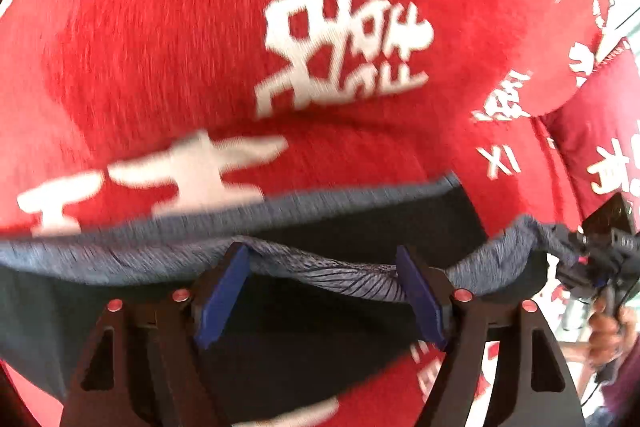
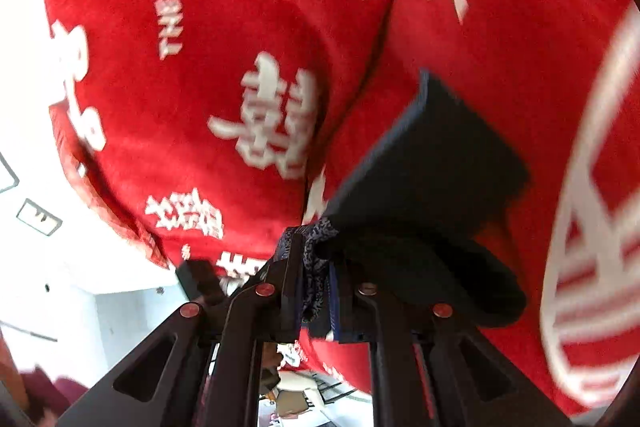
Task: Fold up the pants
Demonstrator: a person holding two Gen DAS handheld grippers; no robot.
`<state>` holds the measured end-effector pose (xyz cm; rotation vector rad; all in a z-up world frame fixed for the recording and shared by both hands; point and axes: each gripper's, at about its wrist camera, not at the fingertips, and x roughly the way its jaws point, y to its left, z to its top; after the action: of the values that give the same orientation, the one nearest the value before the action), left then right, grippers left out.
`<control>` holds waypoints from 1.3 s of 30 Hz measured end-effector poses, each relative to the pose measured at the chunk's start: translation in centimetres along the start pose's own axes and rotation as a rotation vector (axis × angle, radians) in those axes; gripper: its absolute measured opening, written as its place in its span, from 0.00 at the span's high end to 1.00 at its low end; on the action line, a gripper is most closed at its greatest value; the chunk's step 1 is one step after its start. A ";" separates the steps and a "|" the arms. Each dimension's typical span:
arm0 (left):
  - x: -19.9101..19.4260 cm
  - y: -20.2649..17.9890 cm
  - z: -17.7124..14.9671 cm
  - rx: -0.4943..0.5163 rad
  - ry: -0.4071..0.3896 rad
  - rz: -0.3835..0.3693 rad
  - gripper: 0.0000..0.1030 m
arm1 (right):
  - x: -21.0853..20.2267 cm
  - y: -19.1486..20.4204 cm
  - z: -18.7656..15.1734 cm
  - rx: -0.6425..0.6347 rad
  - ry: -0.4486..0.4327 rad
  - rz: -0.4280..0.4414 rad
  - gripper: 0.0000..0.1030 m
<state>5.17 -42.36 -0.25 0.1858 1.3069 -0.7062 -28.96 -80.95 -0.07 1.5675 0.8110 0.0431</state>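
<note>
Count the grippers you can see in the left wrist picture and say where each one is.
2. The left gripper fills the lower middle, jaws apart, with the pants hem lying between them. The right gripper is at the right edge, pinching the same hem.

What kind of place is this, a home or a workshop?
Probably a room at home, though I cannot be sure. A plush red blanket with white printed characters covers a soft, padded surface, perhaps a bed or sofa. Dark pants with a grey waistband are held above it. Pale floor shows beside the blanket.
</note>
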 end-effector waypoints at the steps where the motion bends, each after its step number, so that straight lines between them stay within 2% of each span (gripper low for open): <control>1: 0.4 0.0 0.8 0.010 -0.004 0.029 0.25 | 0.8 -0.1 1.5 0.002 0.009 -0.027 0.88; 6: 0.1 0.8 2.5 0.004 -0.037 0.083 0.25 | 4.3 -0.8 5.7 0.013 0.059 -0.192 0.84; 7: -0.2 1.0 2.7 0.005 -0.045 0.098 0.25 | 4.8 -0.8 6.2 0.007 0.067 -0.230 0.76; 9: -0.3 1.0 2.7 0.007 -0.043 0.106 0.25 | 5.3 -0.1 6.8 -0.030 0.058 -0.274 0.43; 11: 0.1 0.9 2.4 0.017 -0.017 0.130 0.25 | 5.0 1.0 7.0 -0.076 0.026 -0.272 0.24; 16: 2.3 0.1 0.1 0.055 0.052 0.181 0.25 | 2.0 3.2 4.9 -0.158 -0.049 -0.320 0.24; 19: 3.5 -0.2 -1.4 0.052 0.087 0.190 0.25 | 0.4 1.1 1.9 -0.103 -0.071 -0.370 0.33; 21: 4.1 -0.3 -2.2 0.046 0.102 0.188 0.25 | 0.1 -1.7 -0.3 -0.035 -0.062 -0.392 0.44; 23: 4.4 -0.4 -2.6 0.046 0.113 0.193 0.25 | 0.5 -4.2 -1.0 0.027 -0.049 -0.422 0.53; 26: 4.6 -0.5 -2.6 0.047 0.120 0.210 0.25 | 0.8 -7.3 -0.4 0.110 -0.096 -0.359 0.88; 28: 4.0 -0.5 -2.3 0.051 0.099 0.219 0.25 | 0.9 -6.6 0.4 0.088 -0.120 -0.316 0.89; 30: 3.2 -0.5 -1.9 0.063 0.067 0.229 0.25 | 0.7 -4.1 0.9 -0.017 -0.123 -0.260 0.90; 31: 3.2 -0.5 -1.8 0.068 0.065 0.235 0.25 | 0.7 -3.1 1.1 -0.061 -0.115 -0.260 0.90; 33: 4.0 -0.2 -1.8 0.058 0.098 0.244 0.25 | 1.2 -2.5 1.4 -0.082 -0.083 -0.311 0.90; 35: 4.8 0.2 -2.0 0.041 0.123 0.258 0.25 | 1.6 -4.1 1.6 -0.040 -0.048 -0.410 0.90; 36: 5.0 0.3 -2.2 0.036 0.129 0.266 0.25 | 1.8 -5.1 1.5 -0.001 -0.042 -0.433 0.88; 38: 5.2 0.5 -2.7 0.030 0.135 0.270 0.25 | 1.0 -6.8 0.9 0.082 -0.044 -0.411 0.83; 39: 5.3 0.6 -3.0 0.033 0.137 0.269 0.25 | 0.4 -7.5 0.4 0.118 -0.058 -0.395 0.68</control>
<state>3.51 -42.37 -6.14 0.4346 1.3692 -0.4918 -31.92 -81.55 -7.01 1.4853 1.0794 -0.3404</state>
